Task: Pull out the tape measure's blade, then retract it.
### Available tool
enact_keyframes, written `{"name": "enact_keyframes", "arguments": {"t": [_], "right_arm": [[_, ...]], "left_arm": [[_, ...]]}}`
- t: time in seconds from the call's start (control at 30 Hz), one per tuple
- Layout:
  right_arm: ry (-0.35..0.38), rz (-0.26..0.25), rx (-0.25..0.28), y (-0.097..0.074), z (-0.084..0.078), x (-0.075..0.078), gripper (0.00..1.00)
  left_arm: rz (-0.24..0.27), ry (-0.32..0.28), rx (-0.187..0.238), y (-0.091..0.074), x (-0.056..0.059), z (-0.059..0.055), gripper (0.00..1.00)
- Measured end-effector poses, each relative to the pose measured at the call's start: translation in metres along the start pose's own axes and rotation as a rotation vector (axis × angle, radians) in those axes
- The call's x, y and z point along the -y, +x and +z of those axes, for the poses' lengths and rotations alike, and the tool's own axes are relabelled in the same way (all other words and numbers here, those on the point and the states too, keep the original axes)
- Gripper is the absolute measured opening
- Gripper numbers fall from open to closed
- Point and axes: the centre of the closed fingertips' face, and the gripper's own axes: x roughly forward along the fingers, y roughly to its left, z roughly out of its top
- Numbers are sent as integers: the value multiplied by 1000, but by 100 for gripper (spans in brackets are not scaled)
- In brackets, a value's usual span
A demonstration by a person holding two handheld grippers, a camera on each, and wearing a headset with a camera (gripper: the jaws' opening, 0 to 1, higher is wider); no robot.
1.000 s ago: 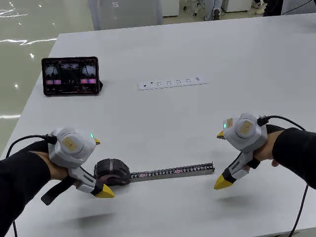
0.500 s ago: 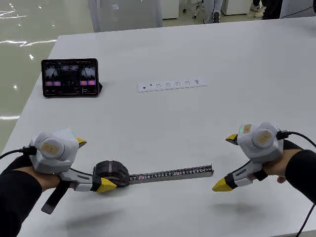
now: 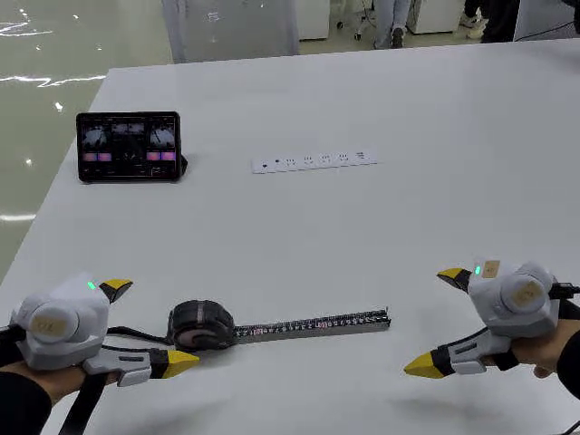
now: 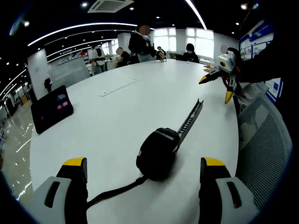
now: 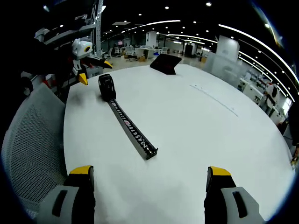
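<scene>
Both my grippers have backed off in the last second: the left gripper (image 3: 149, 324), which was against the case, now sits at 8 o'clock from it, jaws spread wide and empty; the right gripper (image 3: 436, 319) has drifted to 4 o'clock of the blade tip, also wide and empty. The tape measure (image 3: 201, 326) lies on the table (image 3: 362, 236), its blade (image 3: 313, 324) extended toward 3 o'clock. I judge the pull done, retraction pending. No container in play.
</scene>
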Motion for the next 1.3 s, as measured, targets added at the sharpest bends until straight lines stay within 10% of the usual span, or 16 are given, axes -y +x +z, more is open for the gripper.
{"name": "enact_keyframes", "arguments": {"t": [0.43,1.3], "right_arm": [[74,-63,62,-26,-13,-8,99],[108,-99,78,-48,-28,-16,99]], "left_arm": [[19,-34,-12,-18,12,-30,99],[59,-56,-3,-50,15,-49,99]]}}
